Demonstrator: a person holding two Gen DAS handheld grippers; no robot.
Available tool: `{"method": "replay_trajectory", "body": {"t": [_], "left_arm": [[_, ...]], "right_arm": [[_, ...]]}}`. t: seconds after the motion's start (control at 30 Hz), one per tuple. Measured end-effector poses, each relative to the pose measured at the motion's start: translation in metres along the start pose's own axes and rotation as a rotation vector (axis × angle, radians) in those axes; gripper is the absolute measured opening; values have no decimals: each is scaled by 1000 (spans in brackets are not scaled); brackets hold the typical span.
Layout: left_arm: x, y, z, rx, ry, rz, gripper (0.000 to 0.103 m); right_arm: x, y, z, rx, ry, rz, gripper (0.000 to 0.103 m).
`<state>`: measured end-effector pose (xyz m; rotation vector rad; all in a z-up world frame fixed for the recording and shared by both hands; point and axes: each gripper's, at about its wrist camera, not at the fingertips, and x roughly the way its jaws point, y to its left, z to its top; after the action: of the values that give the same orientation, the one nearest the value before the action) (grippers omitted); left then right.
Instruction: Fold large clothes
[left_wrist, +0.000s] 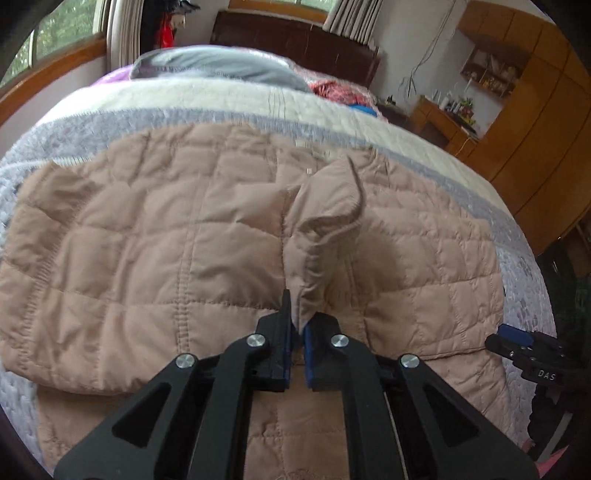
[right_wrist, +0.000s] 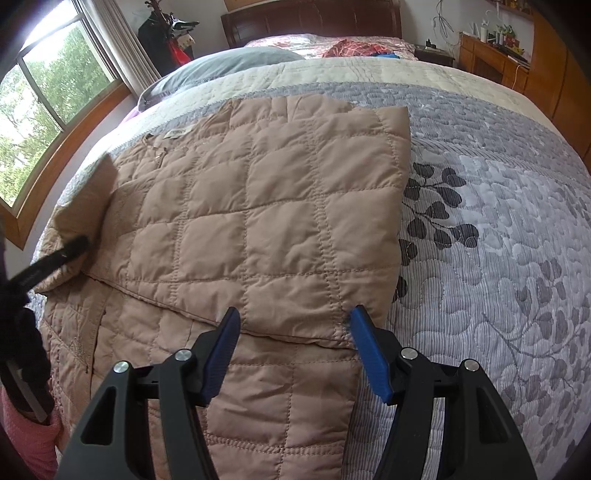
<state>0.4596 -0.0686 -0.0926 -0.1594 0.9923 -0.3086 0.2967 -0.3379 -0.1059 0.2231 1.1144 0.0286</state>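
Left gripper (left_wrist: 298, 325) pinches a raised fold of the beige quilted jacket (left_wrist: 166, 236), which lies spread on the grey patterned bedspread (right_wrist: 498, 229). Right gripper (right_wrist: 291, 325) stands with jaws apart just above the jacket's folded right edge, gripping nothing.

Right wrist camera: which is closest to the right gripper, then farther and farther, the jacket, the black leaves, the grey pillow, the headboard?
1. Jacket, right under the right gripper.
2. Black leaves, on the quilt to its right.
3. Grey pillow, far left.
4. Headboard, at the very back.
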Motion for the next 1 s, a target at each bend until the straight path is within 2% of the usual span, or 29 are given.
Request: {"method": "replay_trajectory", "body": {"t": [0.07,0.13,0.17,0.23,0.27,0.37,0.43,0.53,0.6,0.67,0.73,0.77,0.87,1.0], "left_arm": [[8,-2,-4,10,20,-27,6],[5,-4,-8,31,14,-41,12],[-1,-7,-11,50,14,-80,15],[-13,-13,-14,72,17,-146,35],[-25,-14,-17,84,11,-198,40],[-54,-4,-21,107,-31,-249,41],[-70,15,-20,73,-51,-259,41],[-90,55,-13,20,-101,-217,41],[-98,80,-7,-20,-121,-130,41],[-96,102,-2,-47,-102,-52,41],[-80,117,3,-51,-36,63,41],[-72,122,2,-53,-5,81,41],[-47,134,-5,-70,63,75,40],[-35,131,-13,-44,52,87,40]], "right_arm": [[1,0,0,-4,0,-3,63],[2,0,0,-9,0,-2,64],[3,0,0,-9,0,0,64],[3,-1,0,-6,1,7,64],[2,-2,0,-5,0,10,64],[-3,-2,1,2,-6,16,64],[-12,0,0,3,-16,20,63],[-27,11,0,-8,-38,81,63],[-35,21,0,-20,-41,118,63],[-39,37,3,-44,-34,163,63],[-37,55,9,-73,6,205,63],[-34,66,12,-90,26,212,62],[-22,96,21,-132,69,205,59],[2,122,27,-114,153,314,55]]}}
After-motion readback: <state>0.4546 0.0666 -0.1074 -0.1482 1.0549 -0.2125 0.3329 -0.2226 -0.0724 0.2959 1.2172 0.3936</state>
